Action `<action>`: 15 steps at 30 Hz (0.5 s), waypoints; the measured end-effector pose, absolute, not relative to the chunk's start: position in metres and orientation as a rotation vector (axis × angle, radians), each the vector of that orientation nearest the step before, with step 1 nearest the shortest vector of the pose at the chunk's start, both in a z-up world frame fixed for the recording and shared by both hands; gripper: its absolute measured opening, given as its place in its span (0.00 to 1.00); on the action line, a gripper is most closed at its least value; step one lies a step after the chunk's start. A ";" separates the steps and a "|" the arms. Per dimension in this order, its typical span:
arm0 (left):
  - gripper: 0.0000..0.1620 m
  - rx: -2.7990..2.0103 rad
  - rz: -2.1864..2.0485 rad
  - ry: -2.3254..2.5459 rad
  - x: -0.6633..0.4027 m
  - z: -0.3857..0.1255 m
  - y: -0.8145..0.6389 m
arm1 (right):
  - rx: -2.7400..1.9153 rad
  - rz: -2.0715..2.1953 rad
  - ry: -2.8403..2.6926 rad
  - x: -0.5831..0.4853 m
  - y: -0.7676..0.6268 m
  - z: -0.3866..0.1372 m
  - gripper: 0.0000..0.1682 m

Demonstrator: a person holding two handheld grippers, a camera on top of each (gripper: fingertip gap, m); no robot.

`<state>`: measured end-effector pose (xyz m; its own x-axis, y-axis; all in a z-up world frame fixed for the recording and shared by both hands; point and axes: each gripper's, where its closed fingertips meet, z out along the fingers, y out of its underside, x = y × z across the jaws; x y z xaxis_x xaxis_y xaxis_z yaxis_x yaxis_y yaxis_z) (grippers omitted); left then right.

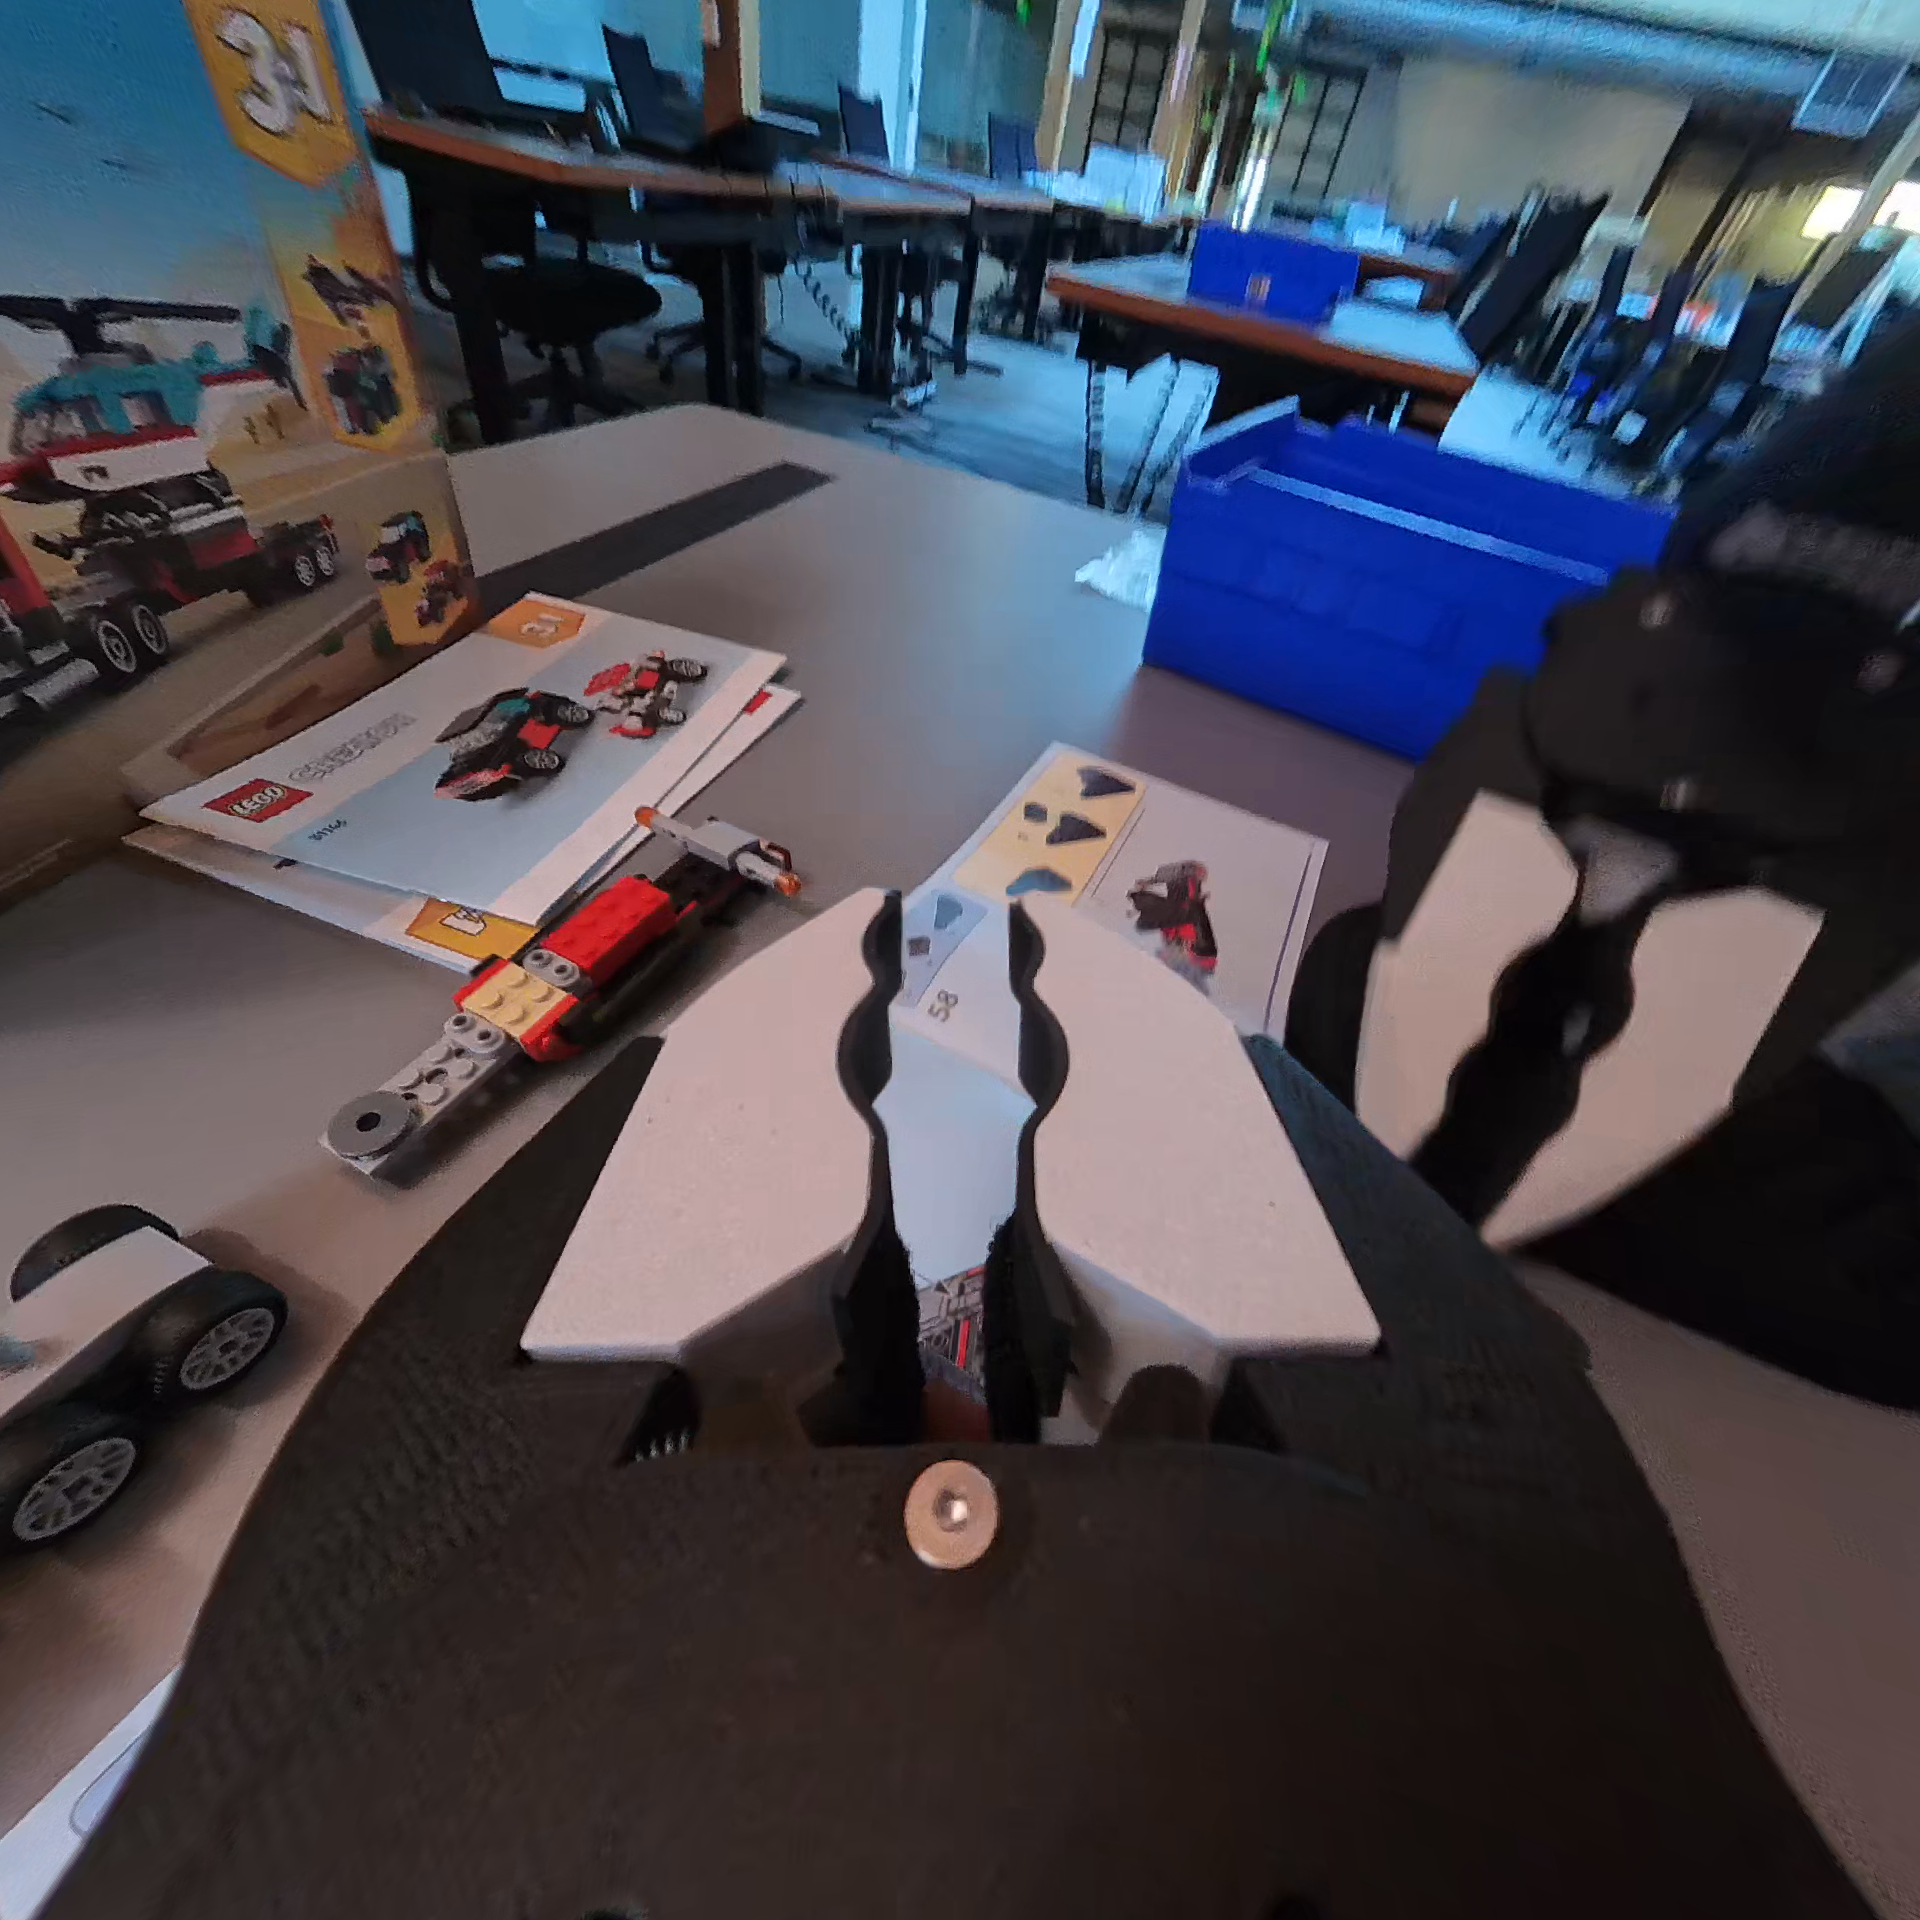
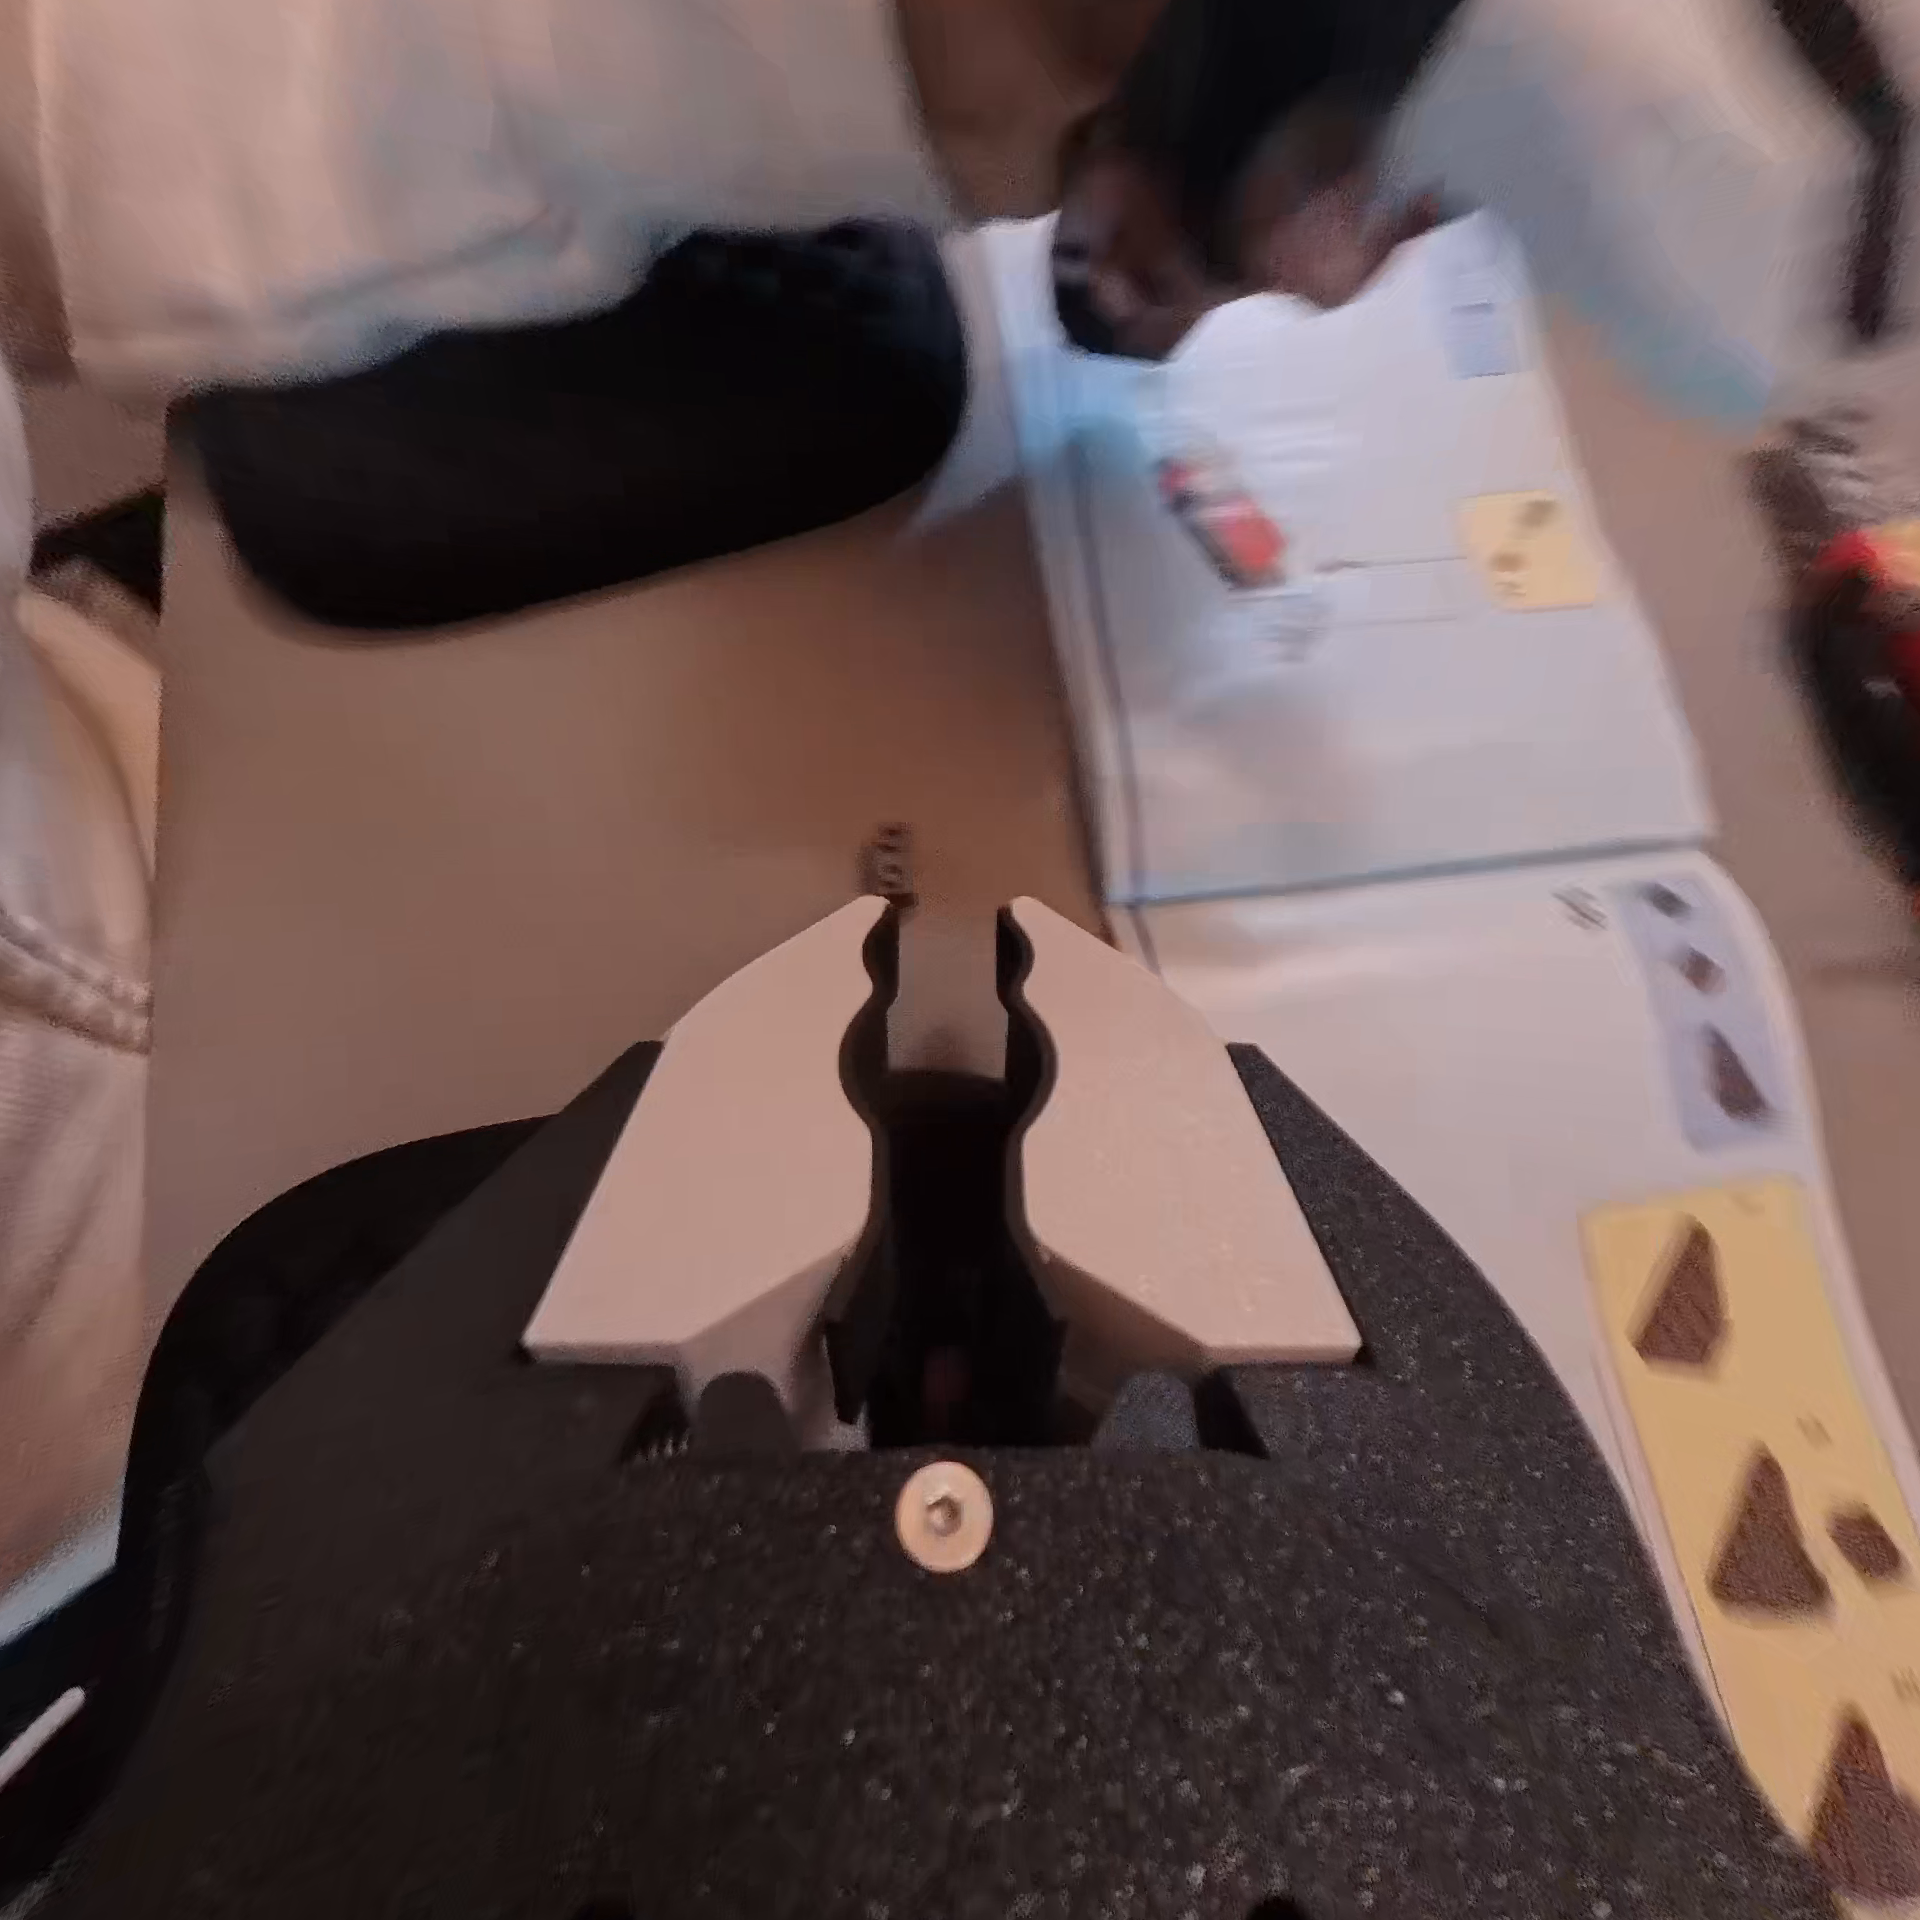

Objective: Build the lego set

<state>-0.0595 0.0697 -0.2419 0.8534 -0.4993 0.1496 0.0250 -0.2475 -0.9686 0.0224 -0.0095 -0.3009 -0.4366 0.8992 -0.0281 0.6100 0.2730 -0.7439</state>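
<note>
In the left wrist view, my left gripper (image 1: 951, 914) hovers over the open instruction booklet (image 1: 1195, 862), jaws drawn close with a narrow gap and nothing between them. A long red, tan, grey and black lego assembly (image 1: 582, 956) lies on the table to its left. My right gripper (image 1: 1558, 935) is blurred at the right. In the blurred right wrist view, the right gripper (image 2: 945, 914) points down at bare table beside the booklet (image 2: 1351, 623), jaws equally close. A small dark ribbed piece (image 2: 888, 862) lies just beyond its tips.
The set's box (image 1: 156, 468) stands at the left with closed booklets (image 1: 468, 748) in front of it. A white wheeled assembly (image 1: 114, 1340) sits at the near left. A blue bin (image 1: 1351, 582) is at the back right. A dark blurred shape (image 2: 582, 416) lies on the table. One gripper's finger ends stand about 12 centimeters off the other's.
</note>
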 end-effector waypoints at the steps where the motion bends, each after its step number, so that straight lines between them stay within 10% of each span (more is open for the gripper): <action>1: 0.12 -1.791 -0.483 0.399 -0.056 -0.247 0.070 | -1.417 0.988 -2.051 0.024 0.004 -0.294 0.11; 15: 0.06 -2.087 -0.219 0.938 0.001 -0.325 0.054 | -1.859 0.660 -1.508 0.073 0.107 -0.328 0.08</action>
